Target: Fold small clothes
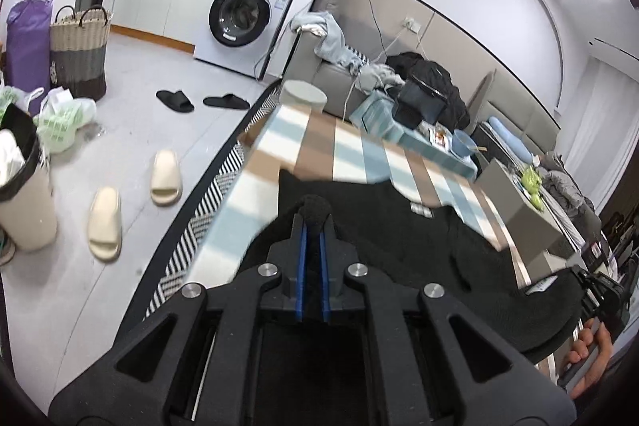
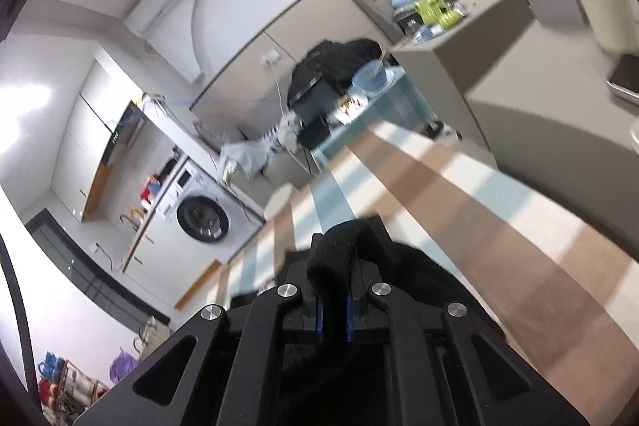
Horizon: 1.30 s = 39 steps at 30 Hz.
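black garment [image 1: 399, 226]: edge pinched by left gripper [image 1: 313, 226] and right gripper [image 2: 339, 266], jaws clamped
step: lifting edge off striped table [image 1: 359, 146]
next: carry over, lay flat

The black garment [image 1: 399, 226] is a matt, nubbly knit cloth, and a bunched fold of it is pinched in each claw. The left claw [image 1: 313, 222] is matt black plastic with smooth blue pads and shiny round metal bolts; the right claw [image 2: 335, 266] looks the same. The surface [image 1: 319, 142] wears a smooth, flat striped cover in tan, white and pale blue, faintly sheeny. By the surface's far left corner the washing machine [image 1: 243, 22] is glossy white with a dark glass door. The basket [image 1: 80, 46] is rough woven wicker. The cream slippers [image 1: 135, 202] look like soft matt foam on a smooth grey floor [image 1: 120, 74].
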Each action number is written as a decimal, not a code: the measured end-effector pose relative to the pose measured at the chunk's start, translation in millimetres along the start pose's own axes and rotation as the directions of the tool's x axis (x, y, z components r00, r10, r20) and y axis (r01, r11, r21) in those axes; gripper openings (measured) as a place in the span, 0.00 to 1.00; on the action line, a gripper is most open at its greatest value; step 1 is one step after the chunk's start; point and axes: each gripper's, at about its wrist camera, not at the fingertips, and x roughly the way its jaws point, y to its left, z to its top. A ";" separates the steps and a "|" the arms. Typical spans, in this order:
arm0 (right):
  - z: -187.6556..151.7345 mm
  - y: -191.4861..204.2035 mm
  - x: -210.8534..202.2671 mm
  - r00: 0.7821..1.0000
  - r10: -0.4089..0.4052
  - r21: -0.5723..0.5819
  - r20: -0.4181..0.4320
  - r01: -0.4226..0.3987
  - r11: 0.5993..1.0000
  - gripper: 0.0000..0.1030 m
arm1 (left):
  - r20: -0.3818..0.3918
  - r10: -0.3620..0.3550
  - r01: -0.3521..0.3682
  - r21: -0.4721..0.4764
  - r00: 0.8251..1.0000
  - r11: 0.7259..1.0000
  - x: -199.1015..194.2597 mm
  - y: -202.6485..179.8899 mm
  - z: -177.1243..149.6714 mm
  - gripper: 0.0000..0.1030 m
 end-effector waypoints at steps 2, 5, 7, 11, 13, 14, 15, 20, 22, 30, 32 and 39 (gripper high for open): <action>4.7 -0.2 6.4 1.000 -0.010 0.017 0.017 0.010 1.000 0.07 | 0.000 0.013 -0.013 -0.010 1.000 1.000 14.2 4.1 13.8 0.03; 3.5 -11.5 24.6 0.998 -0.069 0.034 -0.010 0.069 0.997 0.07 | -0.030 0.036 -0.037 -0.018 0.999 0.999 38.5 12.6 21.4 0.03; -2.8 -21.3 37.3 0.990 -0.124 0.030 -0.065 0.126 0.992 0.07 | -0.078 0.064 -0.065 -0.007 0.995 0.998 55.4 14.7 14.7 0.03; -19.3 -40.9 53.2 0.962 -0.221 0.013 -0.158 0.226 0.974 0.07 | -0.139 0.116 -0.116 0.010 0.983 0.993 82.7 21.7 -8.7 0.03; -26.2 -49.4 54.2 0.948 -0.257 0.011 -0.189 0.264 0.965 0.10 | -0.172 0.109 -0.113 -0.015 0.979 0.993 89.7 29.9 -18.5 0.04; -28.6 -51.6 53.9 0.940 -0.274 0.003 -0.201 0.280 0.960 0.12 | -0.178 0.107 -0.114 -0.032 0.978 0.993 89.3 33.6 -23.3 0.06; -30.3 -53.4 52.6 0.935 -0.285 -0.002 -0.214 0.291 0.957 0.19 | -0.179 0.110 -0.118 -0.038 0.978 0.992 87.0 35.5 -30.8 0.15; -32.3 -61.5 20.4 0.938 -0.277 -0.020 -0.210 0.279 0.960 0.42 | -0.185 0.143 -0.151 -0.028 0.972 0.988 63.1 41.6 -51.7 0.48; -38.7 -64.0 4.4 0.936 -0.279 -0.038 -0.217 0.277 0.960 0.42 | -0.200 0.143 -0.150 -0.018 0.969 0.989 53.5 41.5 -61.3 0.50; -66.2 -62.0 -4.2 0.911 -0.308 -0.135 -0.274 0.280 0.950 0.42 | -0.252 0.159 -0.135 0.111 0.955 0.985 45.6 14.6 -102.1 0.50; -68.9 -59.4 -2.1 0.911 -0.304 -0.157 -0.278 0.269 0.950 0.41 | -0.260 0.166 -0.139 0.121 0.951 0.983 50.9 9.2 -108.8 0.39; -80.3 -46.1 -1.3 0.903 -0.328 -0.284 -0.278 0.249 0.926 0.14 | -0.272 0.169 -0.128 0.163 0.947 0.978 56.0 -2.6 -119.1 0.14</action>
